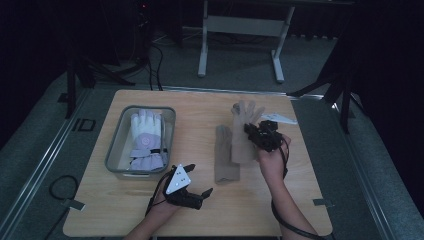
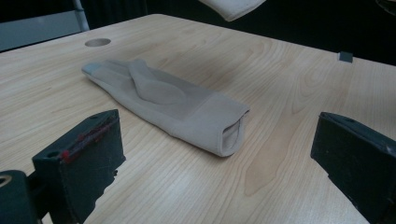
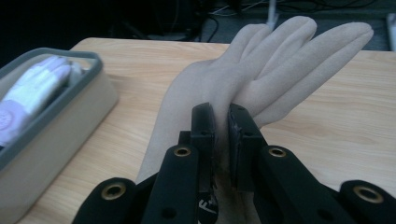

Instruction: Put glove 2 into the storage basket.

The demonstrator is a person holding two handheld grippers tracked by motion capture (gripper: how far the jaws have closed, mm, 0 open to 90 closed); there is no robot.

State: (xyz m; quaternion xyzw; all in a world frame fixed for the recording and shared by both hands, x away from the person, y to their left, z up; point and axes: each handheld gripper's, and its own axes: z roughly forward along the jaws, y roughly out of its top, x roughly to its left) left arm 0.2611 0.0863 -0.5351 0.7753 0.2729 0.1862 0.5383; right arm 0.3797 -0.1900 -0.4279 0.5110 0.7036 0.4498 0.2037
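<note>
A beige glove (image 3: 261, 74) hangs above the wooden table (image 1: 150, 210), and my right gripper (image 3: 222, 116) is shut on it near the base of its fingers. From above, that glove (image 1: 243, 127) is lifted at centre right with the right gripper (image 1: 256, 133) on its right side. A second beige glove (image 1: 226, 155) lies flat on the table, cuff toward me. In the left gripper view this glove (image 2: 168, 100) lies just beyond my left gripper (image 2: 218, 140), which is open and holds nothing. My left gripper (image 1: 200, 178) rests near the front edge, left of the flat glove.
A grey bin (image 1: 116, 150) at the left holds a white and lavender glove (image 1: 146, 137); the bin (image 3: 60, 126) shows at the left in the right gripper view. A white card (image 1: 280, 119) lies at the back right. Beyond the table stands a metal desk frame (image 1: 240, 25).
</note>
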